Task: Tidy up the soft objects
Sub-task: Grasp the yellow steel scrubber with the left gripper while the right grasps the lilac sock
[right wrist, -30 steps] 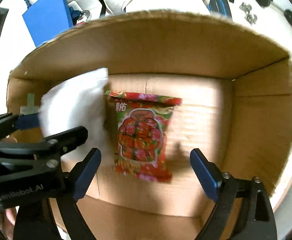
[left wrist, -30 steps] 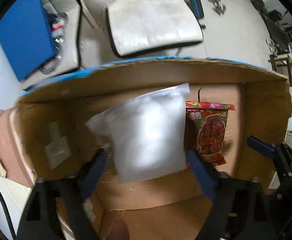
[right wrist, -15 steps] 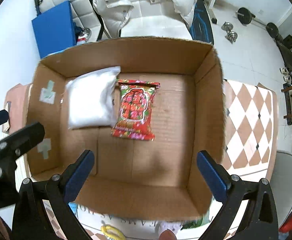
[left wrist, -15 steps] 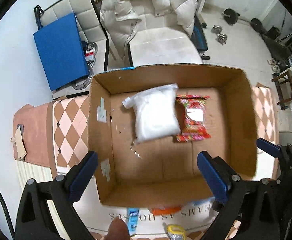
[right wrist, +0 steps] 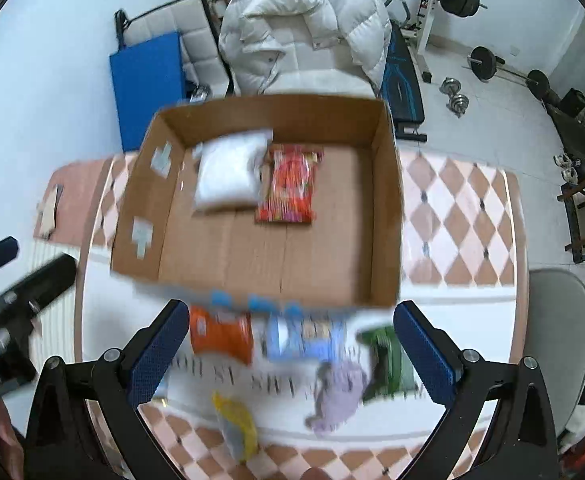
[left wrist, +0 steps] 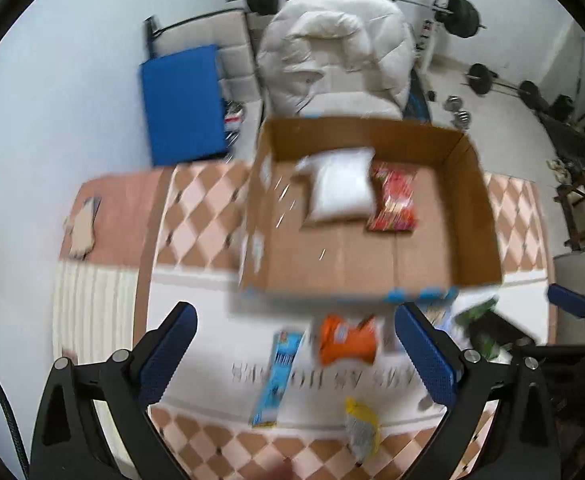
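An open cardboard box [left wrist: 468, 216] [right wrist: 384, 208] stands on the table. Inside it lie a white soft bag [left wrist: 338, 188] [right wrist: 228, 174] and a red snack packet [left wrist: 394, 200] [right wrist: 290, 190], side by side near the far wall. On the table in front of the box lie an orange packet [left wrist: 346, 340] [right wrist: 220, 332], a light blue packet [left wrist: 278, 376] [right wrist: 304, 334], a yellow packet [left wrist: 362, 428] [right wrist: 236, 424], a green packet [right wrist: 386, 364] and a purple soft item [right wrist: 338, 396]. My left gripper [left wrist: 292, 352] and right gripper [right wrist: 288, 350] are both open and empty, high above the loose items.
The table [left wrist: 196, 208] has a diamond-patterned cloth. A chair with a white puffy jacket [right wrist: 300, 28] stands behind the box, a blue board [left wrist: 182, 104] leans at the back left. Weights lie on the floor at the right. A grey chair [right wrist: 560, 320] is at the right.
Both grippers have pulled back and up out of the box. The left one let go of the white bag, which now lies beside the red packet.
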A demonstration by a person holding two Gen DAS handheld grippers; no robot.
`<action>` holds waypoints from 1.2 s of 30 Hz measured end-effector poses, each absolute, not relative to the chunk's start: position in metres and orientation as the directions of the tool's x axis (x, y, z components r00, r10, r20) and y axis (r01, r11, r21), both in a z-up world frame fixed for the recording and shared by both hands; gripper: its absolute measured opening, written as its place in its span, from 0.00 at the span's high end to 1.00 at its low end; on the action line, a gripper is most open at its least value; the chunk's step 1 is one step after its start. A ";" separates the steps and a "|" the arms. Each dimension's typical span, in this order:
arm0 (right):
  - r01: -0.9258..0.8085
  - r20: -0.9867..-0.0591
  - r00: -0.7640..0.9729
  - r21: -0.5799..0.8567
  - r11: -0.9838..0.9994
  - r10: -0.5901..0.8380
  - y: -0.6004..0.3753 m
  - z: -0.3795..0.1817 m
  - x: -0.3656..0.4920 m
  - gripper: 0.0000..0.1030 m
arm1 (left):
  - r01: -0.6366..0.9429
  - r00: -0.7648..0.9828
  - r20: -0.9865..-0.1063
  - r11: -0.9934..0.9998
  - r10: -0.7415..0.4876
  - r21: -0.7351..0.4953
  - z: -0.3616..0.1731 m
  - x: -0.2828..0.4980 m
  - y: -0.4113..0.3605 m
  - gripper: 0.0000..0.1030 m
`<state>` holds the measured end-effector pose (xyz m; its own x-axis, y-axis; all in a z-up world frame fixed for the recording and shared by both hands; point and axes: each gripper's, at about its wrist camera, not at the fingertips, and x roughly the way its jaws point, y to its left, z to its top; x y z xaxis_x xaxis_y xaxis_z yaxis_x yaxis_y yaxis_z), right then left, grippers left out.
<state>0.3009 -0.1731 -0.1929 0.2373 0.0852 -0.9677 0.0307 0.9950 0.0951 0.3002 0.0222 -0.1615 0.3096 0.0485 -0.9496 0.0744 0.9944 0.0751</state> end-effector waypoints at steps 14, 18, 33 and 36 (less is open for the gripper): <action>0.144 -0.997 -0.045 0.061 0.988 0.068 -0.229 -0.335 0.200 0.00 | 0.116 -0.209 -0.975 0.988 -0.073 -0.098 -0.366 0.203 -0.027 0.21; 0.163 -0.993 -0.077 0.076 0.984 0.090 -0.233 -0.355 0.203 0.00 | 0.137 -0.261 -0.965 0.988 -0.027 -0.065 -0.396 0.196 -0.040 0.21; 0.179 -0.979 -0.173 0.072 0.981 0.104 -0.226 -0.414 0.213 0.56 | 0.109 -0.263 -0.963 0.994 0.052 0.023 -0.412 0.184 -0.038 0.58; 0.154 -0.981 -0.159 0.084 0.985 0.108 -0.224 -0.405 0.204 0.58 | 0.102 -0.211 -0.977 0.995 0.025 0.004 -0.381 0.184 -0.035 0.58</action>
